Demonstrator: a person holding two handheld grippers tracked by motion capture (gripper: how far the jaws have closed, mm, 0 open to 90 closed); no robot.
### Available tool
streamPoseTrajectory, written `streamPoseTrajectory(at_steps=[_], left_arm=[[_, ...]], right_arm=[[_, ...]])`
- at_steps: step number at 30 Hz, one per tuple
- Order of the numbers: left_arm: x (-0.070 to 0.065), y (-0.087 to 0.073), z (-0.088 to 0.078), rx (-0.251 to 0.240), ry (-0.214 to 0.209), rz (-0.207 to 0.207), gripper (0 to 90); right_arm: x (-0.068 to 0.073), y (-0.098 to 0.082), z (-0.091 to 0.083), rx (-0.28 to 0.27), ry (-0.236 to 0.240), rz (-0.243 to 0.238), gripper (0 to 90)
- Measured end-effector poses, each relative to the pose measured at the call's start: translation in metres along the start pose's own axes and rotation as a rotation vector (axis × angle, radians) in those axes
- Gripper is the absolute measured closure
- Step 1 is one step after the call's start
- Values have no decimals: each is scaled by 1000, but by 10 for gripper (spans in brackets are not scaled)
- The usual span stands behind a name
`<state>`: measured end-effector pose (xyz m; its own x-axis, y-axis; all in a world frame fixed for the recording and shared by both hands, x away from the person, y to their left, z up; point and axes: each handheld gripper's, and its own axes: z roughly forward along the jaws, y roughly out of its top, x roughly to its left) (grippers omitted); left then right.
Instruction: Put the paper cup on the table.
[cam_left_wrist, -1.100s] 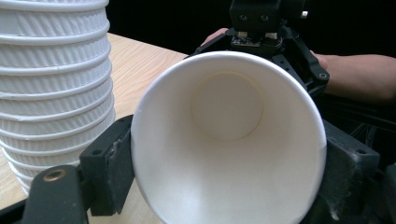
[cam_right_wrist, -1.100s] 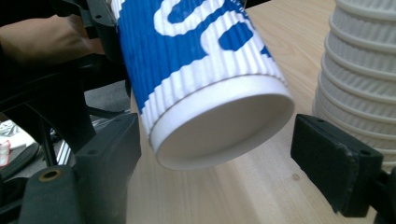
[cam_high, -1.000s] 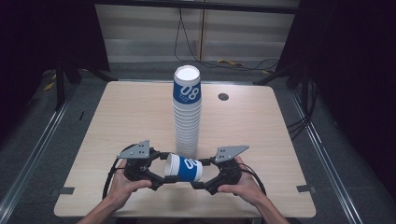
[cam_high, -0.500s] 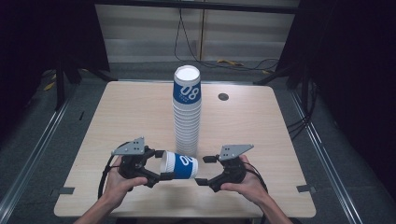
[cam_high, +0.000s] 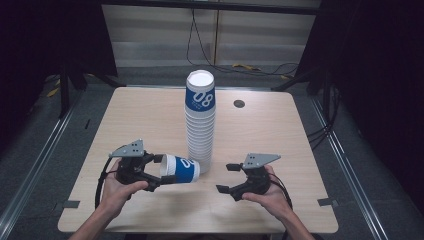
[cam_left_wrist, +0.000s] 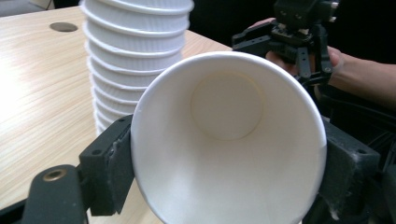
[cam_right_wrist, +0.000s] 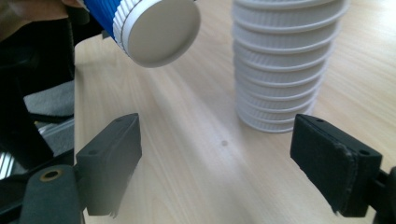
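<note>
Cup (cam_high: 181, 169), blue-banded paper, lay on its side in the left gripper (cam_high: 161, 172), jaws pressed on either side of its rim, base pointing toward the right gripper (cam_high: 223, 178). It sat low over the surface (cam_high: 140, 115), just left of the tall cup stack (cam_high: 200, 122). Right gripper jaws stood wide, having just narrowed a little, nothing between them, apart from the cup.

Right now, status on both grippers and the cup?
Left gripper shut on blue-and-white paper cup, held sideways. Right gripper open, empty. Tall stack of white paper cups stands just behind.
</note>
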<state>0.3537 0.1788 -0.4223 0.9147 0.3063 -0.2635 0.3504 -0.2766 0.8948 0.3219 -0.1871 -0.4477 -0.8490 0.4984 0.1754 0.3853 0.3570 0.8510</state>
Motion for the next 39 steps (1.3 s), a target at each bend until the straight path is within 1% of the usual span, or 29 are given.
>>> streamPoseTrajectory(at_steps=[4, 6, 8, 11, 14, 16, 18, 20, 22, 24, 25, 27, 28, 31, 32, 33, 35, 39], left_arm=[[6, -1, -2, 28, 19, -1, 184], [9, -3, -3, 35, 20, -12, 183], [9, -4, -4, 54, 29, 1, 183], [10, -3, -5, 72, 48, 4, 183], [10, -3, -8, 81, 86, 4, 182], [11, -4, -11, 89, 104, -5, 180], [12, -4, -15, 96, 132, -3, 178], [12, -5, -17, 118, 166, -2, 175], [14, -7, -20, 128, 190, -2, 174], [15, -7, -23, 138, 228, -19, 172], [16, -6, -24, 150, 231, -14, 172], [18, -4, -27, 155, 247, -5, 172], [19, -3, -28, 161, 248, -13, 171], [22, 2, -30, 178, 270, -21, 171], [22, 4, -30, 183, 280, -22, 171], [23, 7, -29, 202, 293, -10, 171], [24, 12, -27, 215, 307, -10, 172], [26, 17, -21, 252, 332, -27, 173]], right_arm=[[-7, -2, -6, -25, -30, 23, 168], [-11, -3, -8, -37, -41, 35, 168], [-14, -4, -10, -44, -49, 48, 169], [-16, -5, -11, -49, -55, 58, 171], [-16, -5, -10, -47, -57, 55, 183], [-14, -5, -10, -55, -62, 49, 204], [-13, -4, -11, -61, -61, 42, 204], [-12, -3, -13, -63, -67, 36, 204], [-11, -3, -14, -61, -74, 36, 204], [-10, -3, -15, -66, -81, 41, 205], [-10, -3, -16, -65, -85, 39, 205], [-9, -2, -16, -67, -92, 35, 205], [-9, -2, -16, -67, -93, 34, 205], [-11, -1, -16, -67, -96, 37, 205], [-11, -2, -15, -67, -93, 41, 205], [-12, -2, -15, -65, -95, 38, 205], [-13, -2, -15, -65, -94, 45, 205], [-13, -3, -15, -61, -99, 45, 194]])
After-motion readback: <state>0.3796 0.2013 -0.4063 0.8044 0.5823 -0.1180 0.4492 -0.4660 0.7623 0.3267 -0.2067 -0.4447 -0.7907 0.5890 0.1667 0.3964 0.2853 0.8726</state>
